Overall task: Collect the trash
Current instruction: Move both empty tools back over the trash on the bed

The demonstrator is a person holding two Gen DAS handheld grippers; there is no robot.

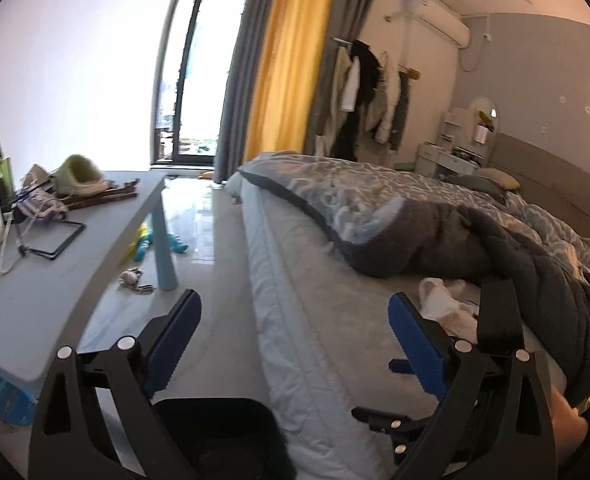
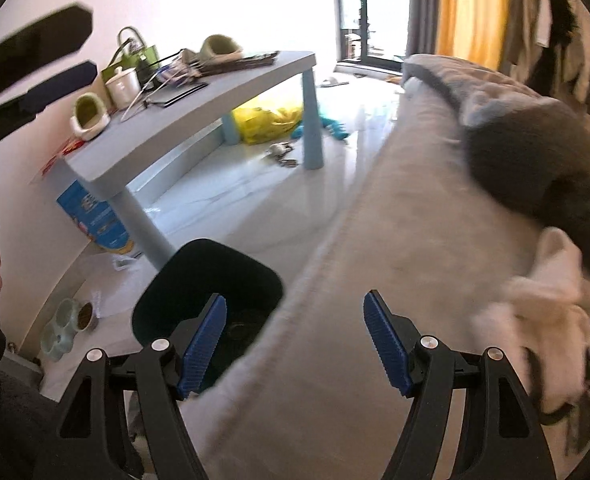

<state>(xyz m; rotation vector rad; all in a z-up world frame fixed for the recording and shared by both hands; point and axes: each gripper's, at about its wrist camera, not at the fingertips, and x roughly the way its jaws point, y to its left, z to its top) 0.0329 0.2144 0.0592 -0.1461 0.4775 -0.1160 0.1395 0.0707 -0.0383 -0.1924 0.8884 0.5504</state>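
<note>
While both tools were held with jaws spread and nothing between them, the left tool (image 1: 291,336) and right tool (image 2: 295,340) were poised over the bed (image 2: 375,240) edge above the black bin (image 2: 199,276). A fresh piece of trash seemingly had to be sought next, perhaps on the tabletop (image 1: 55,280).

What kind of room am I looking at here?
Most likely a lived-in bedroom: there's a bed with a rumpled grey quilt, clothes hanging on a wall rack, and yellow curtains beside a glass balcony door.
</note>
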